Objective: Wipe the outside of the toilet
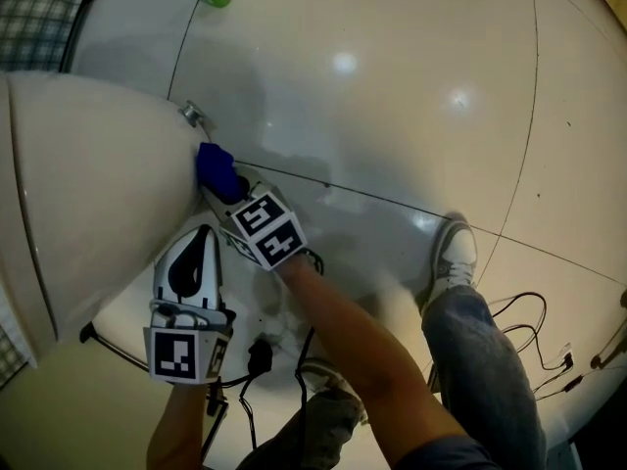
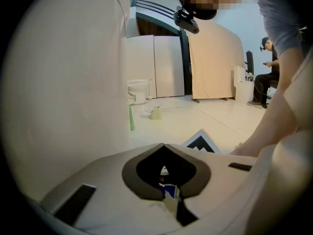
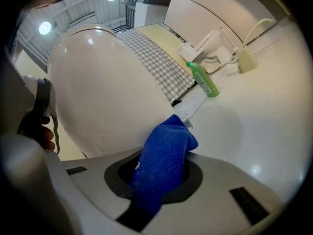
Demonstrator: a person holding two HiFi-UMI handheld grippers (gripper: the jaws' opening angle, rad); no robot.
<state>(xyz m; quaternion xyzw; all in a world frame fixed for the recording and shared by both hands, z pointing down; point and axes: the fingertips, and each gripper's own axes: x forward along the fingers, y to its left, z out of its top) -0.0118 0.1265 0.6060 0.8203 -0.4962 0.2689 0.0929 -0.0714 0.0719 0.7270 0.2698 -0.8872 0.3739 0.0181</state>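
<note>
The right gripper (image 1: 230, 196) is pinching the blue cloth (image 1: 216, 167) against the toilet's (image 1: 98, 194) lower outer wall while the left gripper (image 1: 201, 248) is idling alongside, jaws closed and empty; wiping seems under way, next likely needing a steady, pressed sweep along the curve.

Left gripper (image 1: 203, 231) at lower left and right gripper (image 1: 220, 186) at centre are pale grey shells, each with a black-and-white marker cube. Black cables (image 1: 257, 358) trail beneath. Lower right: grey-blue jeans (image 1: 485, 360), white sneaker (image 1: 453, 255).
</note>
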